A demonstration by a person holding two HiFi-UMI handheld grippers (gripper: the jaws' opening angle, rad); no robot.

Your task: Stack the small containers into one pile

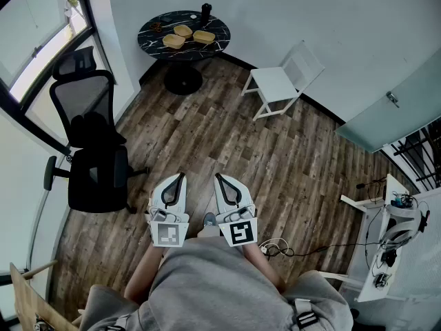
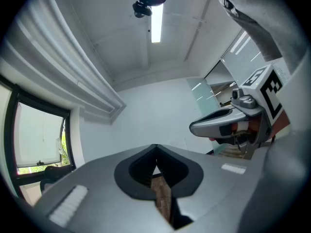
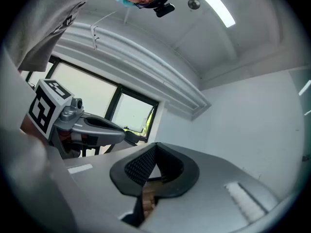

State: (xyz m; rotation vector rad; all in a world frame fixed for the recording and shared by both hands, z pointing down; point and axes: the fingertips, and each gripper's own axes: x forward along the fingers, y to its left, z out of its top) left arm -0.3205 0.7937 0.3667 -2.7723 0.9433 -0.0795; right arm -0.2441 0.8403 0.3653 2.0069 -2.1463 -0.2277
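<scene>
A wood-plank floor (image 1: 289, 157) runs between white walls, seen from steeply above. Low in the middle of the head view, the left gripper (image 1: 182, 176) and the right gripper (image 1: 218, 176) are held side by side, close together but not touching, both level and pointing toward the top of the frame. Each carries its marker cube at the rear, just above the person's grey top (image 1: 213, 281). In the left gripper view, the jaws meet at the tip with nothing between them; only a strip of floor shows through the gap lower down. The right gripper view shows the same: its jaws are pressed together and empty. Each gripper view also catches the other gripper off to the side. To the left of the grippers stands a black office chair (image 1: 93, 143), beside a dark-framed window. Up and to the right, a white chair (image 1: 275, 83) sits near the wall. At the right edge is a white desk (image 1: 377, 254) with cables and gear on it. Well apart from both grippers, at the top of the frame, stands a round black table (image 1: 215, 23). The three small containers (image 1: 182, 30), tan and shallow, lie there side by side in a loose cluster, and a dark cup (image 1: 206, 9) stands behind them.
</scene>
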